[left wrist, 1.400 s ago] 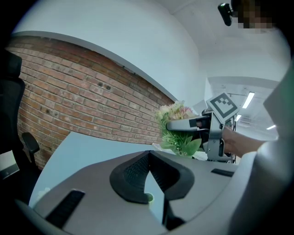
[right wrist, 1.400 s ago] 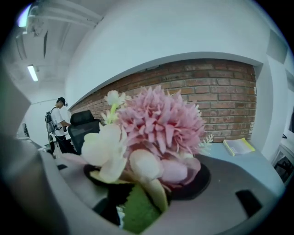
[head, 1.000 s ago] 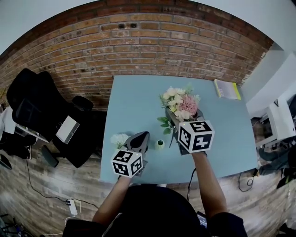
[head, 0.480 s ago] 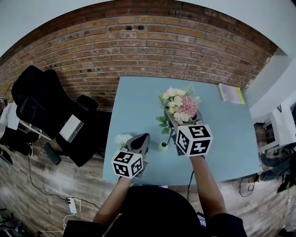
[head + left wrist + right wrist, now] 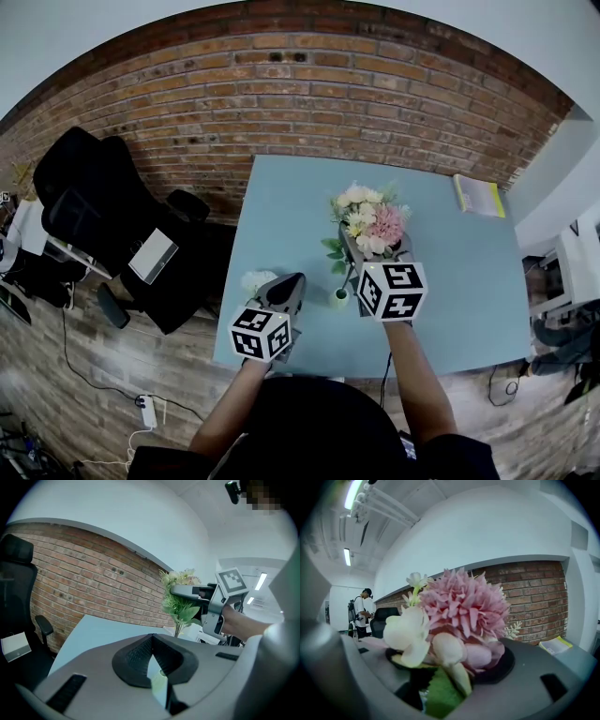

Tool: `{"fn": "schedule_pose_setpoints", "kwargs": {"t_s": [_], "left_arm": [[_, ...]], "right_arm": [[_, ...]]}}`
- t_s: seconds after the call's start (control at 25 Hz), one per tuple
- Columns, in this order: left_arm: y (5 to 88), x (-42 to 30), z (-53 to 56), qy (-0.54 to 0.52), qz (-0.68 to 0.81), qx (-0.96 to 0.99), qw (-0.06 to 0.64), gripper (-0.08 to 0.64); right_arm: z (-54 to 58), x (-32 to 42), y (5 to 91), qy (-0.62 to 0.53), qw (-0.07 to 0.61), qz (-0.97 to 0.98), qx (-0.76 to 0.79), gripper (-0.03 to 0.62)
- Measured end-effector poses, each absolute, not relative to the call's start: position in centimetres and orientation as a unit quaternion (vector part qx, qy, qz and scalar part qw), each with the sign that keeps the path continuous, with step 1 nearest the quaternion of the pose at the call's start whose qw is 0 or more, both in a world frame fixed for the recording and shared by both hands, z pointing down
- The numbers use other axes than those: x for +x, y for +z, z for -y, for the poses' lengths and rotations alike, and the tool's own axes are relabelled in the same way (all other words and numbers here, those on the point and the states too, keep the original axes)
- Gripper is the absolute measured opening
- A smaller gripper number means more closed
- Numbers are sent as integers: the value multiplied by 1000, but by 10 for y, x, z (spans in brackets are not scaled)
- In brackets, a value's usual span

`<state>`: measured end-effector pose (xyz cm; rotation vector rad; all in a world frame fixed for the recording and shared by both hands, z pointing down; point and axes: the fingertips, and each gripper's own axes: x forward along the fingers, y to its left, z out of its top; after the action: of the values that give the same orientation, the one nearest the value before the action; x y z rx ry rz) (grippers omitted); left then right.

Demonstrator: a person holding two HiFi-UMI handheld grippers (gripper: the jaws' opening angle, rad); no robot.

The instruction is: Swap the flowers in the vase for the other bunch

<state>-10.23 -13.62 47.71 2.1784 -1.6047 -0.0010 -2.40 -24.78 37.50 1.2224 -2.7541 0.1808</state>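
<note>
The right gripper (image 5: 375, 251) is raised over the middle of the blue table (image 5: 450, 272), and its fingers (image 5: 508, 660) pinch a bunch of pink and cream flowers (image 5: 370, 217) just under the heads. The blooms stand up beyond the fingers, and green leaves and a thin stem hang below them. A small green vase (image 5: 340, 298) stands on the table near the front edge, between the two grippers and just beside the lower end of that stem. Whether the stem reaches into the vase cannot be told.

The left gripper (image 5: 289, 283) is low over the front left of the table. Its fingers (image 5: 136, 658) are pressed together with nothing between them. A bunch of white flowers (image 5: 253, 280) lies on the table just left of its tip.

A yellow-edged book (image 5: 478, 195) lies at the far right corner. A black chair (image 5: 89, 202) stands off to the left, in front of the brick wall (image 5: 309, 103).
</note>
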Motion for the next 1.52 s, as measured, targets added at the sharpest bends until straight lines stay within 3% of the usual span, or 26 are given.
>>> {"fn": "schedule_pose_setpoints", "kwargs": {"t_s": [1.52], "left_arm": [[497, -111, 148, 13, 567, 789, 237, 8]], "right_arm": [[236, -29, 484, 80, 94, 902, 414, 335]]}}
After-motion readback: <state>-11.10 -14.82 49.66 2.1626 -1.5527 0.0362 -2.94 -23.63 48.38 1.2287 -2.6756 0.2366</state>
